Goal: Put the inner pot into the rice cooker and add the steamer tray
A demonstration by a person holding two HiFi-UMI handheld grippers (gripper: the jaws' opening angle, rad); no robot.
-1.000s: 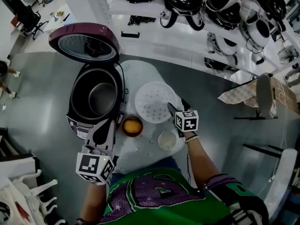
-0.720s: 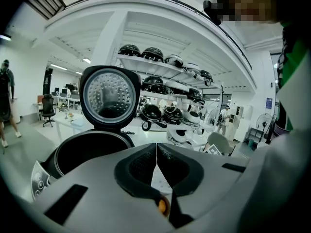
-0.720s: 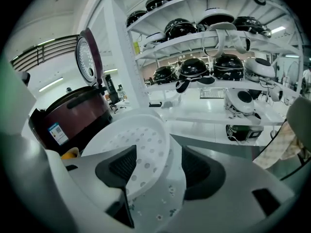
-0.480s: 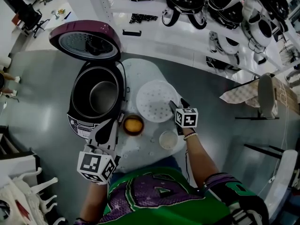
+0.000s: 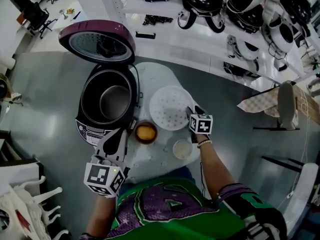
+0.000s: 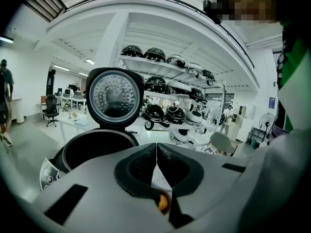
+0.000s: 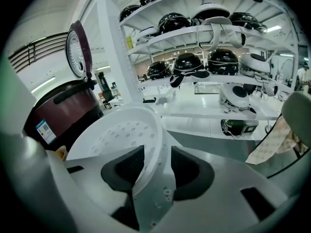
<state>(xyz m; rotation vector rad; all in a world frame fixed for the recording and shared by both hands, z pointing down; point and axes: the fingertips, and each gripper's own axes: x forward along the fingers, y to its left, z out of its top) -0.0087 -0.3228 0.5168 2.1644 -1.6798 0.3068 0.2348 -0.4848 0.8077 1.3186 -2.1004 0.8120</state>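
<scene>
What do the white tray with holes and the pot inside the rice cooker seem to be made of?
Steamer tray: probably plastic, smooth and slightly glossy; it is evenly white, with a moulded rim and neat round holes.
Inner pot: probably metal with a dark coating; its walls look dark and its floor gives a dull grey reflection. The coating is only a guess.

The rice cooker (image 5: 84,109) is seen in black with a maroon lid (image 5: 97,41); to its right, the steamer tray (image 5: 170,106) is white, dotted with small holes.
</scene>
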